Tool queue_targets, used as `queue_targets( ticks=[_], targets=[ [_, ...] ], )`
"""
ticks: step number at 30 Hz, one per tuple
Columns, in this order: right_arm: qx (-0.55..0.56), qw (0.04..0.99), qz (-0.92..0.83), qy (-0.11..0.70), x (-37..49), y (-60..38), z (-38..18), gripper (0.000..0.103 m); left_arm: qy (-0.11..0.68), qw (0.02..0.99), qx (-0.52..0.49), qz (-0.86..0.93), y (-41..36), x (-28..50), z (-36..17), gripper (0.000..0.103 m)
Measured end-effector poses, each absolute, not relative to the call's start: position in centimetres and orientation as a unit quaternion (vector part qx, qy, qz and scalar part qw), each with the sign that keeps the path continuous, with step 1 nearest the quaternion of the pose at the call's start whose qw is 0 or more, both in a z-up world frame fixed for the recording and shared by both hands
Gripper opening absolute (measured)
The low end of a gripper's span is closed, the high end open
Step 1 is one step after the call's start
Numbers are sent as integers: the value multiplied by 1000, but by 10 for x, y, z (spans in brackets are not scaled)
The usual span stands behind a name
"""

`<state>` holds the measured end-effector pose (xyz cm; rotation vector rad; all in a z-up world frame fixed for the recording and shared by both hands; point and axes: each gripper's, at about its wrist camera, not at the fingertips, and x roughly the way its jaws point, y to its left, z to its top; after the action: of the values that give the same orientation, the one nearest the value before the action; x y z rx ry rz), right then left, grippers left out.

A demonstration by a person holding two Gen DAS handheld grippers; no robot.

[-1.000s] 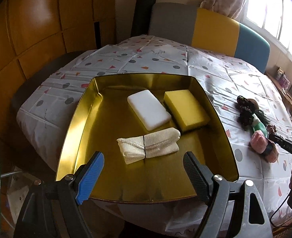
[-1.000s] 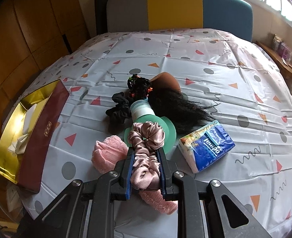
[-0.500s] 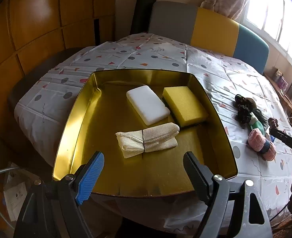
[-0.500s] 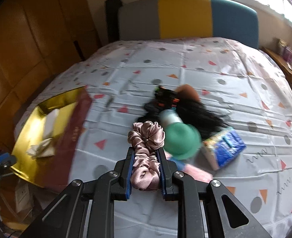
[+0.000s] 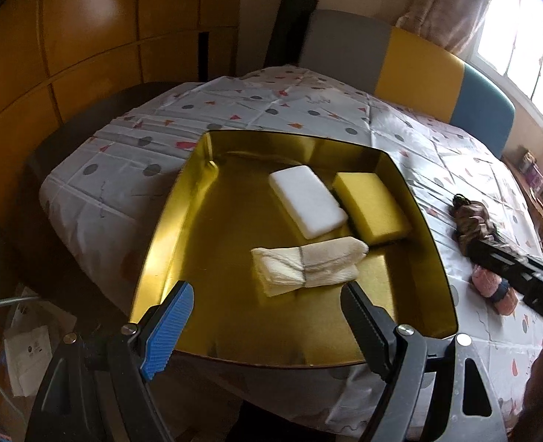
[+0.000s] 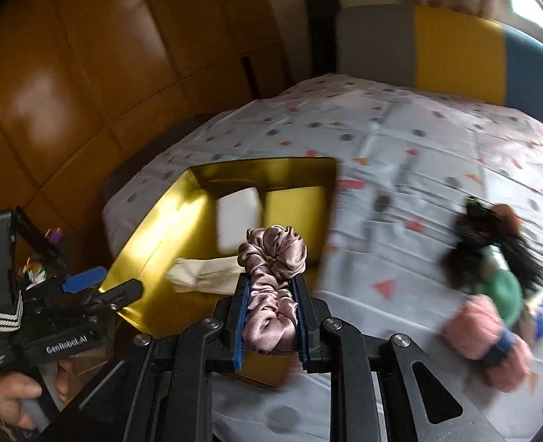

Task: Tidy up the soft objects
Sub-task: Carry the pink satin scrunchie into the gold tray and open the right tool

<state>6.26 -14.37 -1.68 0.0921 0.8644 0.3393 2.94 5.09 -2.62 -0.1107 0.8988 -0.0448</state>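
While our right gripper (image 6: 270,316) clamps the pink scrunchie (image 6: 272,287) in the air just in front of the gold tray (image 5: 431,258), our left gripper (image 5: 268,322) hangs wide open with nothing in it at the tray's near edge. Inside sit a white sponge (image 5: 307,201), a yellow sponge (image 5: 371,207) and a folded cloth (image 5: 308,265) (the right view's pretty blurry, though).

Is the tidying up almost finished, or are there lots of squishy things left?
About halfway. Already in the gold tray: a white sponge, a yellow sponge and a folded cream cloth. The right gripper is shut on a pink scrunchie, near the tray. Left on the table: a fluffy pink roll and a dark pile. The left gripper is open.
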Motion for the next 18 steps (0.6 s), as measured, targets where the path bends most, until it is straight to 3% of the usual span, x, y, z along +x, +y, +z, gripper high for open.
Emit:
queue_targets(
  ticks=[10,15,18],
  targets=[
    [-23,870,145,471,78,-95,-64,27,431,901,-52,-10,63,26,-24,84],
    [-17,868,143,474,79,-98,-68,53,434,899,-54,-11,63,27,-24,84],
    [-1,875,147,460,76,-105,-59,59,432,900,-53,-12,61,28,-22,84]
  ],
)
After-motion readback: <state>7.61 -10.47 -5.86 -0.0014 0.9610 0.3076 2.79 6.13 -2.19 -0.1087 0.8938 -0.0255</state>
